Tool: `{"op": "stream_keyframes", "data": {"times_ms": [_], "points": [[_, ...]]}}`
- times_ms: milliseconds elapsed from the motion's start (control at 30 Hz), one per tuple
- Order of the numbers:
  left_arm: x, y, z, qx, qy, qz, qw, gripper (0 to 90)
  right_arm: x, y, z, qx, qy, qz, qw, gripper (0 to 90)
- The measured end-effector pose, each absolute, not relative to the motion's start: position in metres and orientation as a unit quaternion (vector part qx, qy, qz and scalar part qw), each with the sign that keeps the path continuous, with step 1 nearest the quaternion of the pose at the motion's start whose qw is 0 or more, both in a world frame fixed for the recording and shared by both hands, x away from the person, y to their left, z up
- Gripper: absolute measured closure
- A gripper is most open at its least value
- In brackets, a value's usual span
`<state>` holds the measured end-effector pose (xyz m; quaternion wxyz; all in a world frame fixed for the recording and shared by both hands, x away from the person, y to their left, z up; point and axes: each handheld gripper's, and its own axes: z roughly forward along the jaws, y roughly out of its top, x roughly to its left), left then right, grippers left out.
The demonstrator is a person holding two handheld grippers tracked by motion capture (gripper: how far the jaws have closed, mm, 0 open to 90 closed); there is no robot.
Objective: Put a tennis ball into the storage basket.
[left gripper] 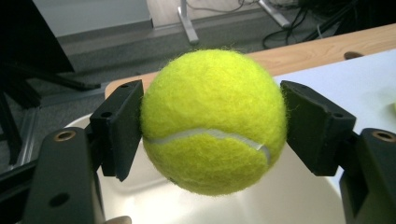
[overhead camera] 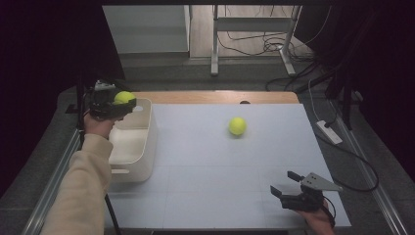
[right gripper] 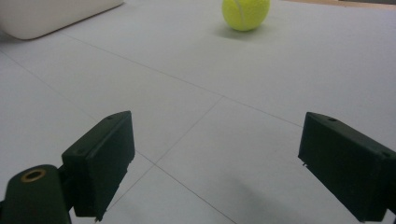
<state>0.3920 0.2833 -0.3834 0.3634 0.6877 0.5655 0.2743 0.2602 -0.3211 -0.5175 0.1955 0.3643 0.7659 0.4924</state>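
Up at the far left, the left gripper (overhead camera: 119, 104) is clamped on a tennis ball (left gripper: 214, 122) above the white bin (overhead camera: 142, 147), while the right gripper (right gripper: 215, 168) rests with jaws apart, well short of the second ball (overhead camera: 237, 126) on the table (overhead camera: 220, 186).

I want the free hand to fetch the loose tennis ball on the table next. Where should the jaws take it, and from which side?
Grip the loose tennis ball across its widest middle, coming in low from the near side where the open right gripper already faces it. It is round and sits alone on the flat table, so any opposite sides probably serve.
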Motion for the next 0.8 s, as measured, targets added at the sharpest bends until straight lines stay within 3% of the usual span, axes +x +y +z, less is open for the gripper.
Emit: {"op": "stream_keyframes", "data": {"times_ms": [800], "points": [[0.3958, 0.2891, -0.3916, 0.692, 0.58, 0.263, 0.34, 25.6, 0.2608, -0.3214, -0.5181, 0.365, 0.766, 0.492, 0.195, 10.8]]}}
